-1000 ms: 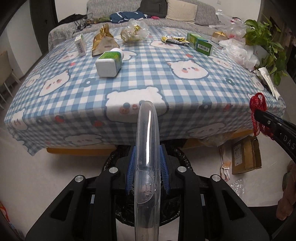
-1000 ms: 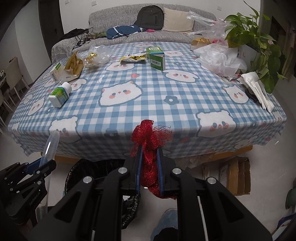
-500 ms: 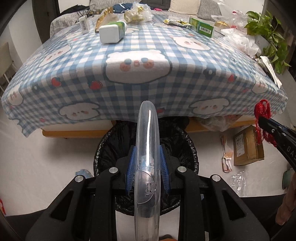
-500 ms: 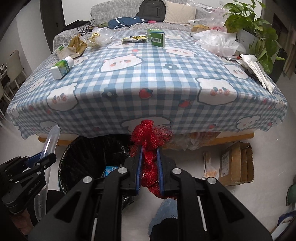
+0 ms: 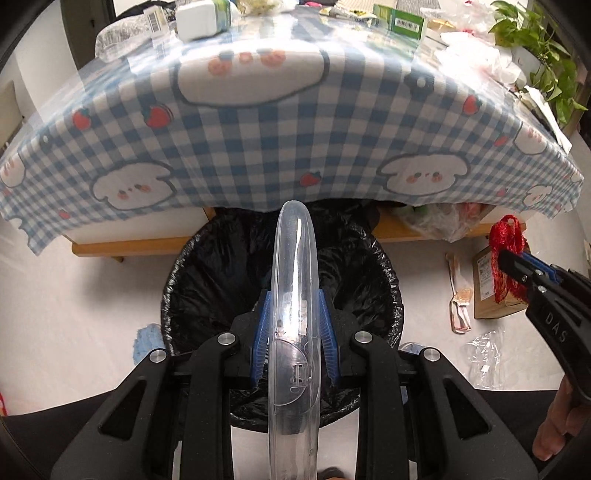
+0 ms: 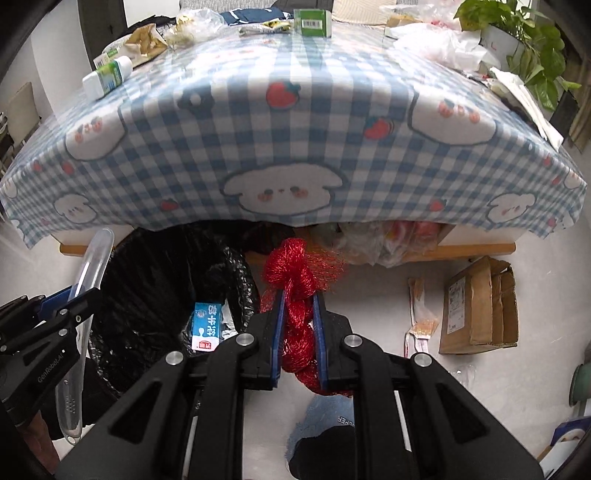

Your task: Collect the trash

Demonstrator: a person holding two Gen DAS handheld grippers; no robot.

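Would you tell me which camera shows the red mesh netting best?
The right wrist view: the red mesh netting fills the centre, clamped in the right hand-held gripper. The left wrist view shows it only small, near the right edge.

A low wooden-framed table fills the room's middle, draped in a blue-and-white checked cloth printed with white puppies and strawberries. The floor is pale and glossy. A grey sofa sits behind the table against a white wall. A leafy green potted plant stands at the far right. A pale chair stands at the left. Light is bright and even.
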